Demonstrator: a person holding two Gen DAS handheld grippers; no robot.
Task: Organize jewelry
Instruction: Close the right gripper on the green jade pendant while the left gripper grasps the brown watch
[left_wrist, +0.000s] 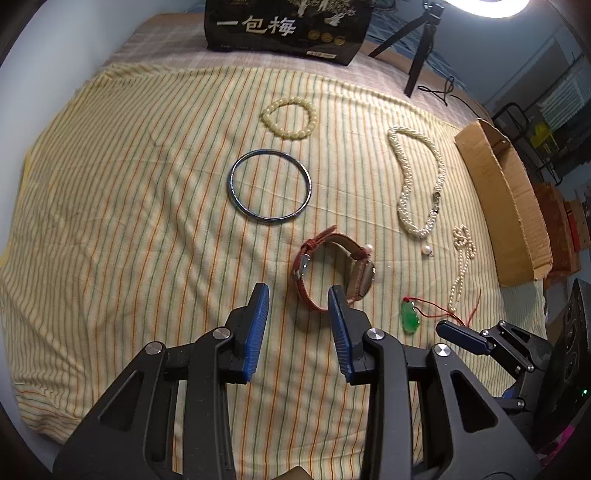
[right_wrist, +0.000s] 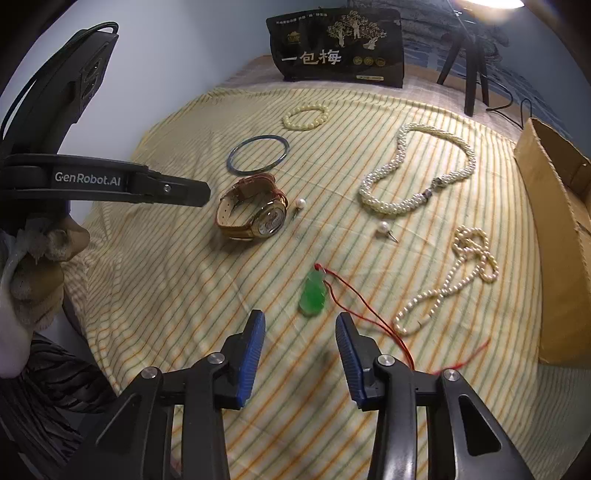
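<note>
while both grippers hang over the striped cloth (left_wrist: 129, 177), neither holds anything: the left gripper (left_wrist: 298, 295) has its blue pads part-spread with bare cloth between them, and the right gripper (right_wrist: 300, 324) stands the same way, empty.

the relation that matters is on the right side. the green pendant (right_wrist: 313, 295) lies just ahead of the right gripper's tips, almost centred on the gap, perhaps a shade toward the right pad. its long axis runs roughly along the line the fingers point, so the pads would close across its narrow width, which i judge the easier bite. its red cord (right_wrist: 364, 317) trails off to the right, passing close by the right pad, and could get caught in the closing.

on the left side, the watch (left_wrist: 334, 271) stands on its edge just beyond the right-hand pad, off to the right of the gap, its strap forming a loop. the left gripper would need to shift rightward to straddle it.

the right hand is plainly nearer the pendant; the cardboard box (right_wrist: 554, 229) waits at the cloth's right edge, likely the destination.
</note>
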